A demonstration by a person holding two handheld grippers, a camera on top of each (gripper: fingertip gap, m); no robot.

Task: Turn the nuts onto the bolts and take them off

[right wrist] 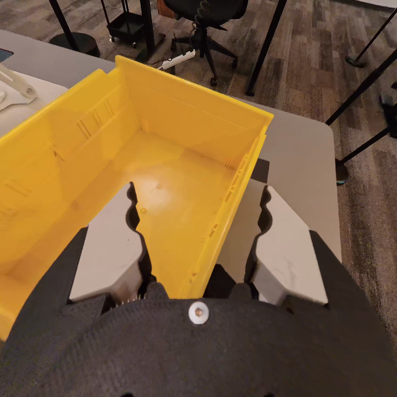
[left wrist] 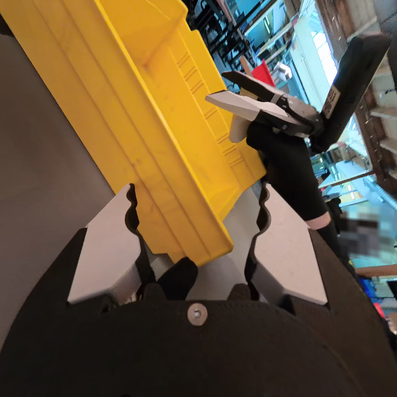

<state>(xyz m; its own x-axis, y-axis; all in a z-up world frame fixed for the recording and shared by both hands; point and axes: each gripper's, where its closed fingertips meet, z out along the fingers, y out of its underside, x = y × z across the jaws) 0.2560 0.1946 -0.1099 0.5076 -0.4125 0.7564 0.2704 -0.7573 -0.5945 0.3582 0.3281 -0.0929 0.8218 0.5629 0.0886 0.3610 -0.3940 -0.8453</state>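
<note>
A yellow plastic bin [right wrist: 171,133] stands on the grey table [right wrist: 300,150]; its inside looks empty. No nuts or bolts show in either view. My right gripper [right wrist: 198,187] is open above the bin, its fingers [right wrist: 111,247] astride the bin's right wall. My left gripper [left wrist: 197,189] is open and low beside the bin [left wrist: 129,107], with the bin's near outer corner between its fingers [left wrist: 285,247]. The right gripper [left wrist: 217,88] also shows in the left wrist view, open over the bin's rim and held by a black-gloved hand [left wrist: 285,163].
White flat parts [right wrist: 19,90] lie on a pale sheet at the table's left. A black patch [right wrist: 261,169] sits on the table right of the bin. The table edge is close on the right, with carpet, an office chair [right wrist: 204,25] and black stand legs [right wrist: 266,47] beyond.
</note>
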